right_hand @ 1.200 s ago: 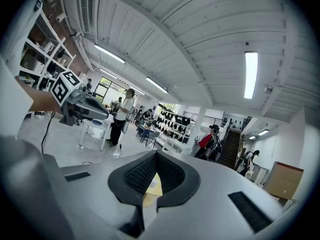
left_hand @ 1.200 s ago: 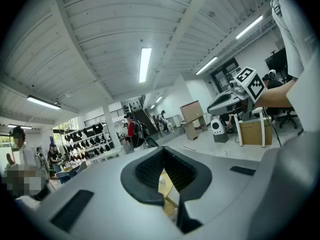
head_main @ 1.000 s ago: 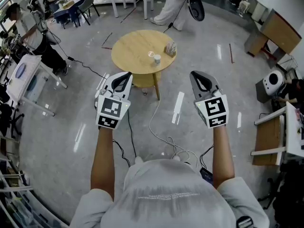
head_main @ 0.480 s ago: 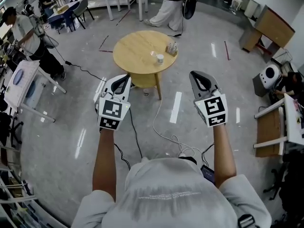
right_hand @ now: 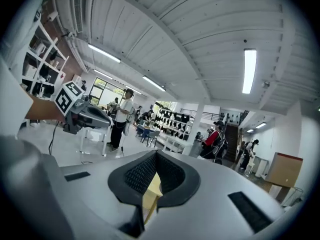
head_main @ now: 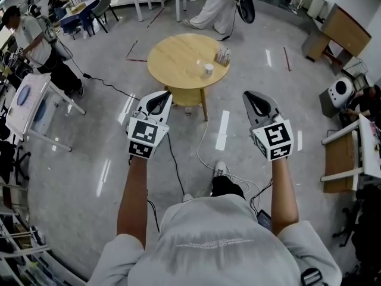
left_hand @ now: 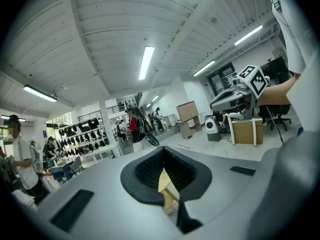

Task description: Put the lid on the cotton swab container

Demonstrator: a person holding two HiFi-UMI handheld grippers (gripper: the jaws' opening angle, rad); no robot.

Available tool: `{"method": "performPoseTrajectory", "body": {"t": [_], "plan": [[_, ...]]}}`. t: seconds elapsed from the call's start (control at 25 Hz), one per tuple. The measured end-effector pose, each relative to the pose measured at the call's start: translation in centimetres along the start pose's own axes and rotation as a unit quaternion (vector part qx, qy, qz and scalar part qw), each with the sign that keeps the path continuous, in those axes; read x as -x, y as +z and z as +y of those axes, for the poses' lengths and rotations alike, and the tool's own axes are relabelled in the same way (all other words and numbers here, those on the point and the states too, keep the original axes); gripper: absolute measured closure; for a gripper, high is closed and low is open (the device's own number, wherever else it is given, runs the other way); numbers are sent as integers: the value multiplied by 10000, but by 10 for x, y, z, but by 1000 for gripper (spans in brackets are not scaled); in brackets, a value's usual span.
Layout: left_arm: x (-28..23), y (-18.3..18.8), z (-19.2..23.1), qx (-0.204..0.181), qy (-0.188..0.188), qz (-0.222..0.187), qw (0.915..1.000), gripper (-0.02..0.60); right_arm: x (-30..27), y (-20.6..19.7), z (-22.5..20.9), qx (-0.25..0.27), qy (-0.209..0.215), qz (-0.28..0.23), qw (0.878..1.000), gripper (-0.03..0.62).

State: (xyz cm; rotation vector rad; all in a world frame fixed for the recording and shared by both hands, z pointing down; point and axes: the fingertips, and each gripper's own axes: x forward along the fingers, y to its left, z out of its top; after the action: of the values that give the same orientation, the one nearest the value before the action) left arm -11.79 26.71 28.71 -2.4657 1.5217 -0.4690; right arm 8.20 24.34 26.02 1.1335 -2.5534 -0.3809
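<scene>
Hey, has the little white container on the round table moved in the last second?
No. The white container sits at the same spot near the right edge of the round table, beside the small box.

Swab container (head_main: 222, 56) on round table (head_main: 172, 55), right side; white cup-like piece (head_main: 208, 69) beside.

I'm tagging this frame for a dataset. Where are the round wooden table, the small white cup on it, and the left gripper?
round wooden table (head_main: 175, 61): head view, bare top left of centre.
small white cup (head_main: 208, 70): head view, its side wall.
left gripper (head_main: 159, 99): head view, between its shut fingertips.
</scene>
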Motion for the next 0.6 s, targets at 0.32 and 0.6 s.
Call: {"method": "performPoseTrajectory", "body": {"t": [0.32, 0.6], "plan": [[-66, -7, 34, 127, 97, 74, 9998, 563, -74, -4, -53, -505, 224, -547, 9970, 568], [-180, -3, 82, 272, 419, 110, 9987, 563, -162, -26, -128, -64, 385, -385, 9985, 568]]}}
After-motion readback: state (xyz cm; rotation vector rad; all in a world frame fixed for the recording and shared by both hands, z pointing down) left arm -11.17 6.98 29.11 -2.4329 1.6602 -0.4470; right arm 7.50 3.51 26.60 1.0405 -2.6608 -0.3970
